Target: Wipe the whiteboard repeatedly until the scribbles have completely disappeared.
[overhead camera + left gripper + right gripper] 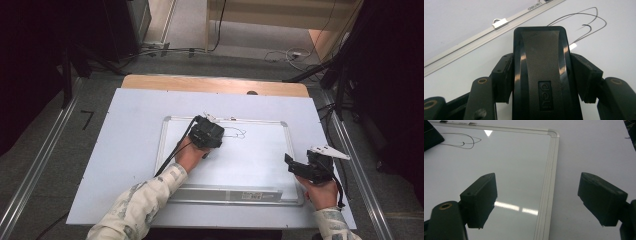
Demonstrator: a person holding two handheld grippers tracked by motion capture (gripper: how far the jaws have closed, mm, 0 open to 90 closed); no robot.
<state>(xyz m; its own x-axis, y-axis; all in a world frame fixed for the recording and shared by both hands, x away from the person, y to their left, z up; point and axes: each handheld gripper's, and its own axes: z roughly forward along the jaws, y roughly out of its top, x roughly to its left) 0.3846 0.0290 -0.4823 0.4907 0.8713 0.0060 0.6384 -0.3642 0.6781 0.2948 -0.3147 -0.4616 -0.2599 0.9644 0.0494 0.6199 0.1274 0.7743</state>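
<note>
The black whiteboard eraser (541, 72), marked "deli" on its back, sits clamped between the pads of your left tongs (212, 131), pressed flat on the whiteboard (260, 160) near its far edge. Just beyond the eraser's front end lie the looping marker lines (584, 25), thin and dark, not yet wiped as far as the pictures tell. So the step in hand looks like the wiping itself: you have the eraser gripped and set down just beside the drawing, short of covering it.

The next move calls for pushing the eraser forward and sideways over those loops, keeping its felt face flat on the board so the whole width cleans. Hold the grip firm; a tilt would leave streaks.

Your right tongs (537, 202) hang released, jaws wide apart with nothing between them, over the near right corner of the board where its aluminium frame (549, 182) meets the white sheet on the counter (130, 165). From there they could press on the frame to steady the board while you wipe, should it slide.
</note>
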